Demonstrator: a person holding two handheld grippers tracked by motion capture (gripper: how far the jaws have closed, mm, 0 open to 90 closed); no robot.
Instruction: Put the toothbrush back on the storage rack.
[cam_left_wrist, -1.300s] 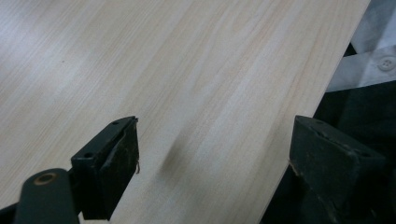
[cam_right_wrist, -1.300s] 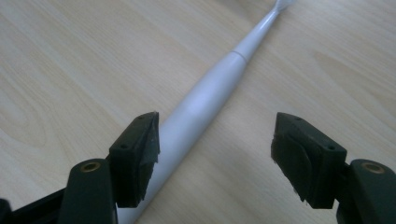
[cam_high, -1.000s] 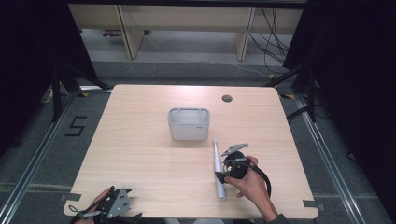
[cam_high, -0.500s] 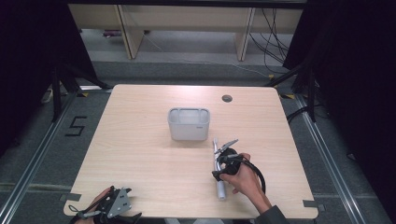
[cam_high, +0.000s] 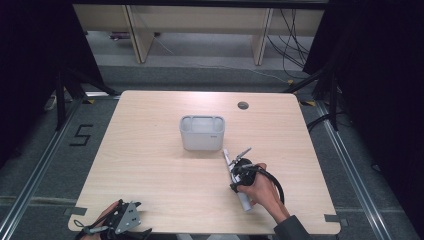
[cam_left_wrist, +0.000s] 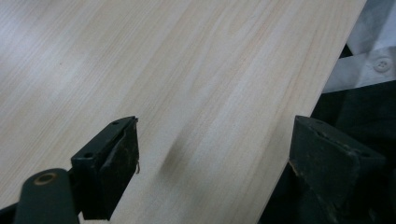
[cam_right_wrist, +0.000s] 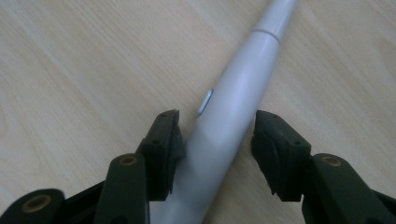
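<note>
The right gripper (cam_right_wrist: 212, 140) stands over a long, slim, pale grey plastic wand with a small silver button on its side (cam_right_wrist: 233, 112), which lies flat on the light wooden table (cam_right_wrist: 70, 70). Its jaws have just been closing, with the wand's thick handle between them: the left-hand pad (cam_right_wrist: 172, 140) of the right gripper view sits against the handle's flank, while a thin strip of table shows between the handle and the other pad (cam_right_wrist: 271, 149), so the grip is not pressed home. From the fingers the wand runs away and tapers to a narrower neck. In the high view the right gripper (cam_high: 239, 172) sits on the wand (cam_high: 243, 200), just short of the grey rectangular plastic bin (cam_high: 201, 133) beyond the fingertips. The left gripper (cam_left_wrist: 215, 154) has its jaws wide apart, nothing between them, over the table's near edge (cam_left_wrist: 280, 140).
</note>
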